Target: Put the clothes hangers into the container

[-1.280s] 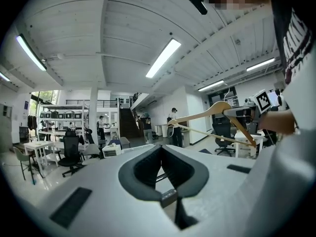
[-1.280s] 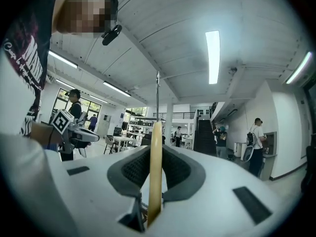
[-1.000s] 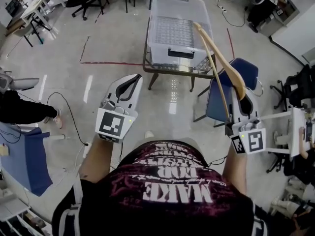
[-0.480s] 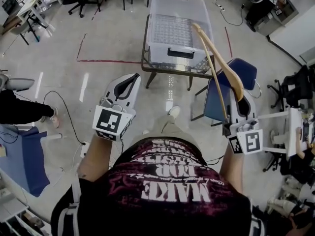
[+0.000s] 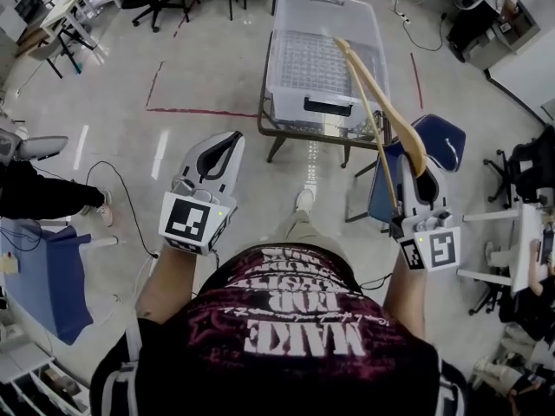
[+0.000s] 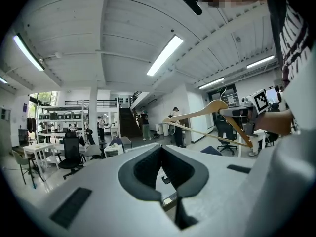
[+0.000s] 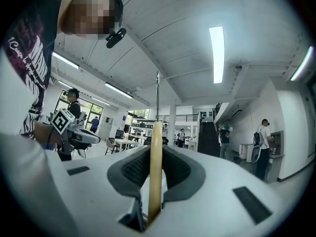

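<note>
Head view: wooden hanger (image 5: 386, 98) clamped in right gripper (image 5: 408, 154).
From the jaws it is angled toward eleven o'clock, its tip over the container (image 5: 290, 98); the left gripper (image 5: 227, 139) is closed, empty.

The right gripper (image 5: 413, 159) and hanger (image 5: 390, 102) have edged nearer the container (image 5: 325, 111).

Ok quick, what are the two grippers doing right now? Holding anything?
Left gripper: closed, holding nothing.
Right gripper: closed on the wooden hanger.
</note>
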